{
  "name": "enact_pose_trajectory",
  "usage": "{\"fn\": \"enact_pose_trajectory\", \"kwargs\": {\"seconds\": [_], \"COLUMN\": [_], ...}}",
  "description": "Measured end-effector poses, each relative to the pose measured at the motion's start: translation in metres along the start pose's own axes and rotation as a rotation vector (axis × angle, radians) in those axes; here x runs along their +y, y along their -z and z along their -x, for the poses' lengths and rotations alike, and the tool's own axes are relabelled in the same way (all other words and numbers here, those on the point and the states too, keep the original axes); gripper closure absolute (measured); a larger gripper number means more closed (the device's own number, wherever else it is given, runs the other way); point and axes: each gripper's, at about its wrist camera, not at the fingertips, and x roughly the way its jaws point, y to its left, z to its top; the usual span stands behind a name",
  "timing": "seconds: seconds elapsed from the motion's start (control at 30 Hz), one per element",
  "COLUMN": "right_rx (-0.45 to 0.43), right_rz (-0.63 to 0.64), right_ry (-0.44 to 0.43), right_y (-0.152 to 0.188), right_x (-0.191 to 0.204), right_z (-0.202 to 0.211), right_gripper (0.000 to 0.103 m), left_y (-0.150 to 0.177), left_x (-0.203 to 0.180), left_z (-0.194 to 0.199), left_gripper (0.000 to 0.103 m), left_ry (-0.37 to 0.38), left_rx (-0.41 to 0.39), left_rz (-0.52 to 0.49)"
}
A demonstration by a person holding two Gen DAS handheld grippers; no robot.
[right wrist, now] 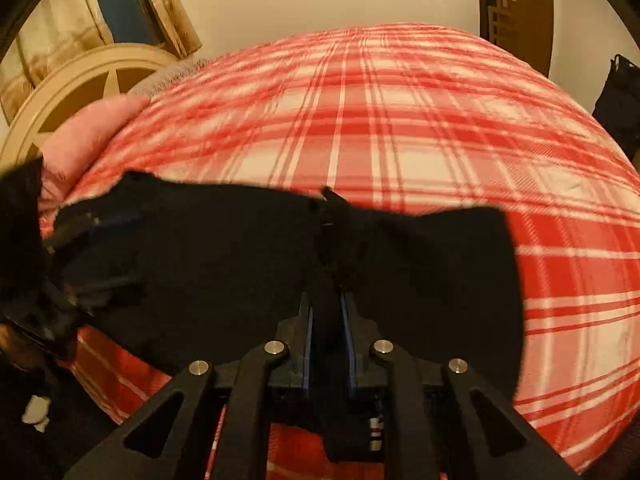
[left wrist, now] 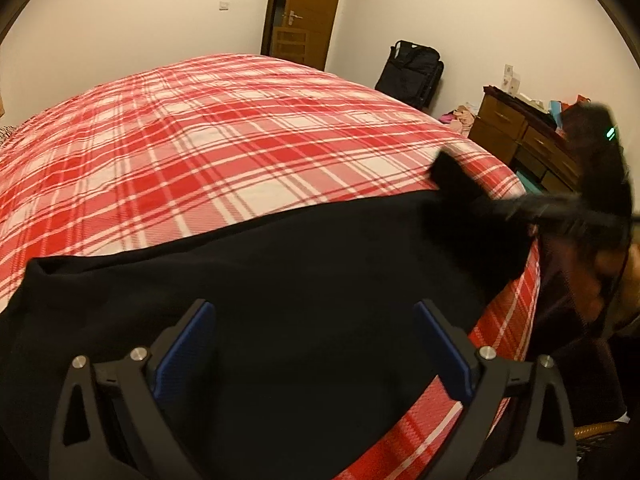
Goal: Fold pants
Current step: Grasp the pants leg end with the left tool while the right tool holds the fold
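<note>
**Left-wrist / right-wrist check: pants mid-fold on bed**

Left wrist view, far left: black pants (left wrist: 280, 300) are lying flat along the near edge of the red plaid bedspread (left wrist: 220, 140), one straight fabric edge running across the bed. Left gripper (left wrist: 314, 346) is hovering above the cloth w/ jaws standing wide, blue pads (left wrist: 184, 356) showing, nothing between them. Judgement: it is sitting free so the flat part stays undisturbed while the other claw carries its end.

Moving right, same view: right gripper (left wrist: 452, 176) is showing as a blurred dark shape at the pants' far end, a raised flap of fabric at its tip; too smeared to read the jaws there. Dresser (left wrist: 516, 132) and a black bag (left wrist: 412, 72) are standing by the wall beyond, well apart from the work.

Right wrist view: jaws are standing narrow, a bunched strip of black cloth running up between the pads (right wrist: 307, 336); contact looks like a pinch, though dark-on-dark makes it hard to confirm. Fabric is fanning out to both sides, lifted off the plaid. Left gripper is appearing blurred at the left rim.

Judgement: fold is partway; lifted end prob. needs carrying over and laying down square.
</note>
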Motion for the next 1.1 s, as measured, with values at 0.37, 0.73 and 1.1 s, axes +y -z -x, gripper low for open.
{"fn": "enact_pose_trajectory", "kwargs": {"seconds": [0.37, 0.73, 1.1], "right_rx": [-0.155, -0.199, -0.289], "right_rz": [-0.167, -0.112, -0.178], "right_ry": [-0.101, -0.104, -0.084], "right_y": [0.02, 0.025, 0.025], "right_x": [-0.065, -0.053, -0.065], "right_z": [0.05, 0.053, 0.066], "right_gripper": [0.05, 0.05, 0.05], "left_y": [-0.022, -0.032, -0.038], "left_x": [-0.038, -0.083, -0.086], "left_z": [-0.035, -0.075, -0.08], "left_gripper": [0.016, 0.027, 0.046], "left_ry": [0.176, 0.272, 0.254], "left_rx": [0.059, 0.145, 0.133], "left_rz": [0.047, 0.094, 0.116]}}
